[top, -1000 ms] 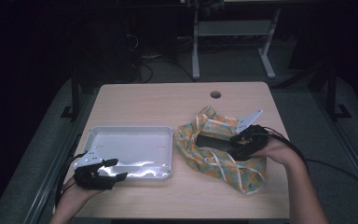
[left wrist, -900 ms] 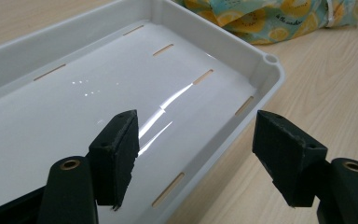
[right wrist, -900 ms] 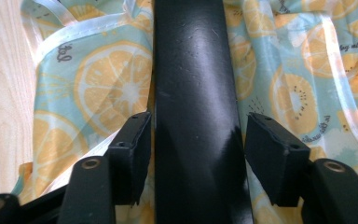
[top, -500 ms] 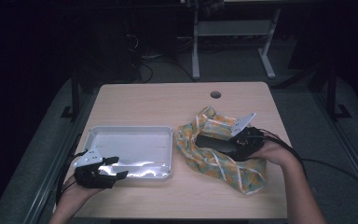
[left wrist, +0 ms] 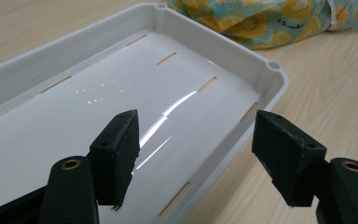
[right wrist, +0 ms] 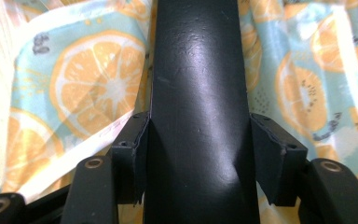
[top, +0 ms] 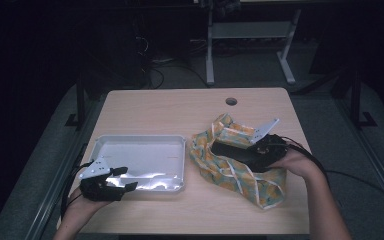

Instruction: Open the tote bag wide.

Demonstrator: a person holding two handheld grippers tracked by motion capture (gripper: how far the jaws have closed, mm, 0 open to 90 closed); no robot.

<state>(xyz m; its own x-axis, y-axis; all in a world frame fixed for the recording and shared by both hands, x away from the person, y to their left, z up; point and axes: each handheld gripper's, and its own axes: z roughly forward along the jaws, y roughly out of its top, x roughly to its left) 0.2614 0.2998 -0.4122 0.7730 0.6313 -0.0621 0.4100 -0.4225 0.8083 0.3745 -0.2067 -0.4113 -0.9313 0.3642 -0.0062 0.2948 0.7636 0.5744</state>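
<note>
High view first: wooden table (top: 180, 112), white tray (top: 140, 155) at its near left and bare inside, fruit-print cloth bag (top: 230, 172) bunched to its right. Right gripper (top: 219, 149) lies on the bag, jaws clamped on a long black object (right wrist: 198, 107) (what it is I cannot tell). Left gripper (left wrist: 196, 140) hovers over the tray's near edge, jaws apart. Judging by that, the transfer to the tray isn't done.

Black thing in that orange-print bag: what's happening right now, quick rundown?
Right gripper clamped on black object, inside fruit-print bag. Left gripper open, empty, over white tray edge. Nothing blocking tray.
</note>
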